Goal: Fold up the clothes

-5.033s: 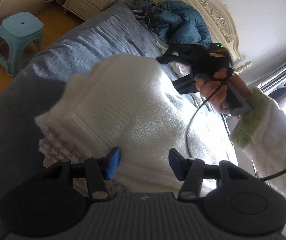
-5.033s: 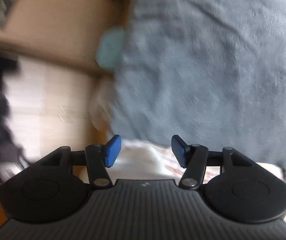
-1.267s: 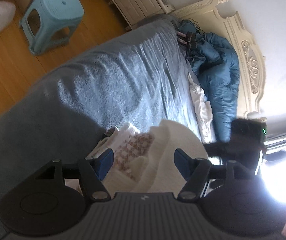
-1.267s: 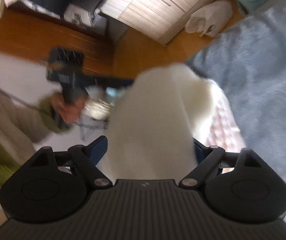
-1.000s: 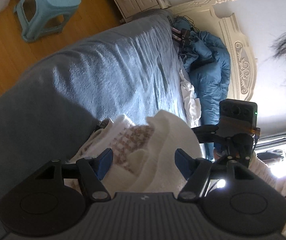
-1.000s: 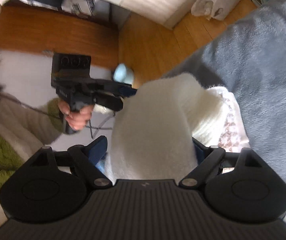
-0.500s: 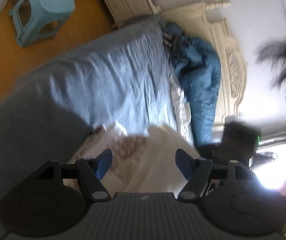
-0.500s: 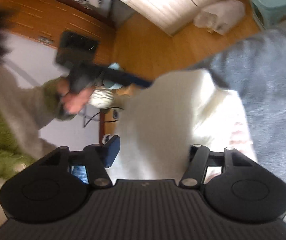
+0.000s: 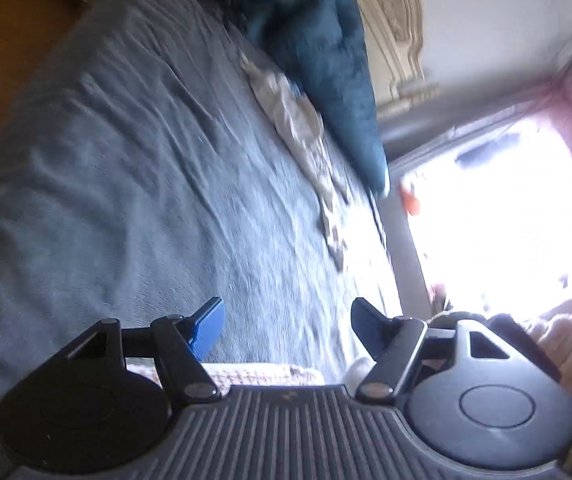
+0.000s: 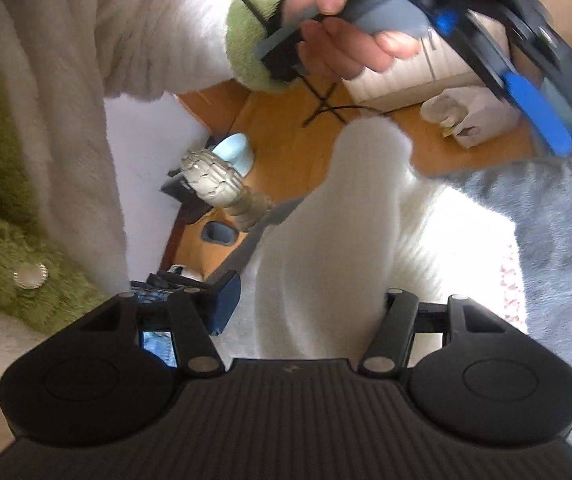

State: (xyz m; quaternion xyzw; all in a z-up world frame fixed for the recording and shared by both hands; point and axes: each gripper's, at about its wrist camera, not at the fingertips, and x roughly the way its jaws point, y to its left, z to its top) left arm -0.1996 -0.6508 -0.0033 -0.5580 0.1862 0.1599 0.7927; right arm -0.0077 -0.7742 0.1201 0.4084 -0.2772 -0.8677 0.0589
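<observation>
A: We see the left gripper (image 9: 286, 320) has lifted off the white garment (image 10: 325, 240); its jaws gape over the bed (image 9: 146, 160).

B: The right gripper (image 10: 309, 300) jaws just narrowed onto that garment, centre frame; the far pad is hidden.

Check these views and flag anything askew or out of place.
One fold of the white fluffy garment stands up in a hump between the right gripper jaws instead of lying flat. A pale crumpled cloth trails loose across the grey bedspread beside the blue duvet.
</observation>
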